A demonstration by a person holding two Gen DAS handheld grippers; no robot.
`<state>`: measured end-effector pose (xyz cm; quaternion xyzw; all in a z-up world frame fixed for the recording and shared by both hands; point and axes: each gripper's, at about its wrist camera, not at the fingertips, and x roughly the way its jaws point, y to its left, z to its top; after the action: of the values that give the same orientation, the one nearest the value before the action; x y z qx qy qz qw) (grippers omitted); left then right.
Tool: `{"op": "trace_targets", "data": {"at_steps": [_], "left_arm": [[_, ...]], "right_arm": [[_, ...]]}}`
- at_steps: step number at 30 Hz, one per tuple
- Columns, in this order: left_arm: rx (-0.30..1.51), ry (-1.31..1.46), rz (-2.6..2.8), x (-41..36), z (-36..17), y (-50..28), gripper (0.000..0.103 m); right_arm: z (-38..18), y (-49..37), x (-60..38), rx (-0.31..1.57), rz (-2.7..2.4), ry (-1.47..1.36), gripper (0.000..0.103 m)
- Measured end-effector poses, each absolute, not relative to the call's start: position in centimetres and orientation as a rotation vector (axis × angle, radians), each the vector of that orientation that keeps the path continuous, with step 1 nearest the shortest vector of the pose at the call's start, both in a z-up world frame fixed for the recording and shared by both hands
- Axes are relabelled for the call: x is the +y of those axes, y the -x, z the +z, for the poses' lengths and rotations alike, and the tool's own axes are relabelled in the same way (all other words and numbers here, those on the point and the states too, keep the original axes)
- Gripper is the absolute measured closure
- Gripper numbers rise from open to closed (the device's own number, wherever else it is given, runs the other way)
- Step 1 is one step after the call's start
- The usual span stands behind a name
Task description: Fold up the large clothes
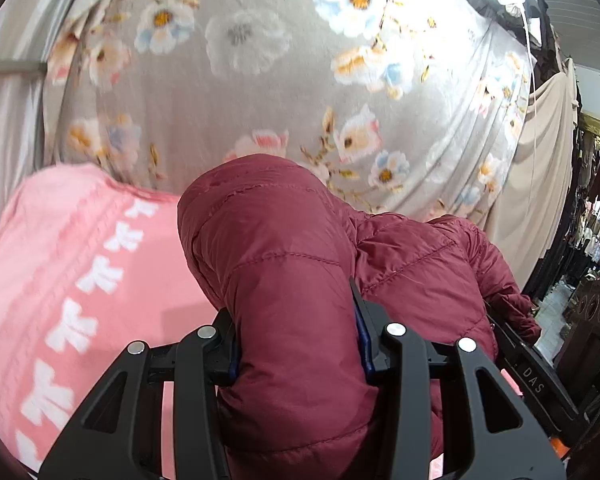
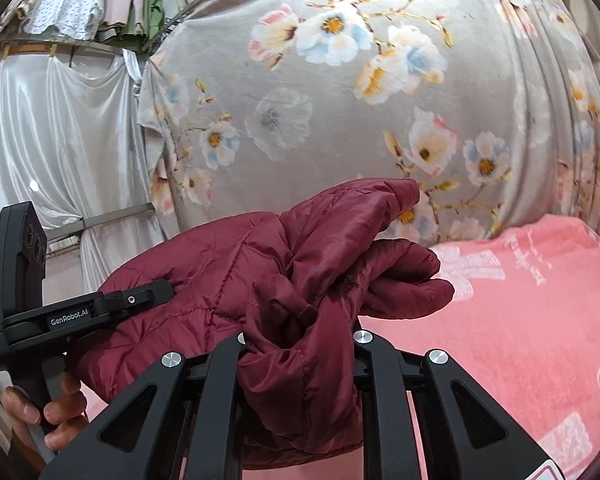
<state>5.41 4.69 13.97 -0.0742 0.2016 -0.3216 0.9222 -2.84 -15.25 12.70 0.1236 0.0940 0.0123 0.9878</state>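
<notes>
A dark red quilted puffer jacket (image 1: pixel 284 264) fills the lower middle of the left wrist view. My left gripper (image 1: pixel 296 344) is shut on a thick roll of it, and its fingertips are hidden by the fabric. In the right wrist view the same jacket (image 2: pixel 236 276) hangs bunched above a pink towel-covered surface (image 2: pixel 500 320). My right gripper (image 2: pixel 300 344) is shut on a crumpled fold of it. The left gripper (image 2: pixel 100 308) also shows there at the left, clamped on the jacket's far side and held by a hand (image 2: pixel 44 412).
A grey floral blanket (image 1: pixel 280 92) hangs right behind the surface as a backdrop. The pink towel (image 1: pixel 72 272) with white print lies below the jacket. White satin drapes (image 2: pixel 56 128) hang at the left. Clothes racks (image 1: pixel 596 232) stand at the far right.
</notes>
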Motion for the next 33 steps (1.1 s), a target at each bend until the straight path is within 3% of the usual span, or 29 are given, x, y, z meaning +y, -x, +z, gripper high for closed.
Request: {"op": "trace_targets", "data": {"at_steps": [17,28,33], "left_arm": [[0.22,0.134,-0.627,7.7,16.0,-10.9,0.063],[0.164,0.182,-0.638,7.0,13.3,-17.1,0.062],[0.24,0.161,-0.625,5.2,8.6,-21.6,0.062]], "right_arm": [[13.7,-5.0,-11.2,0.096,0.02,-0.144,0.088],[10.7,-11.9,-11.7,0.098,0.01,-0.138,0.088],[6.2,-16.4,-12.8,0.201,-0.008,-0.144,0.088]]}}
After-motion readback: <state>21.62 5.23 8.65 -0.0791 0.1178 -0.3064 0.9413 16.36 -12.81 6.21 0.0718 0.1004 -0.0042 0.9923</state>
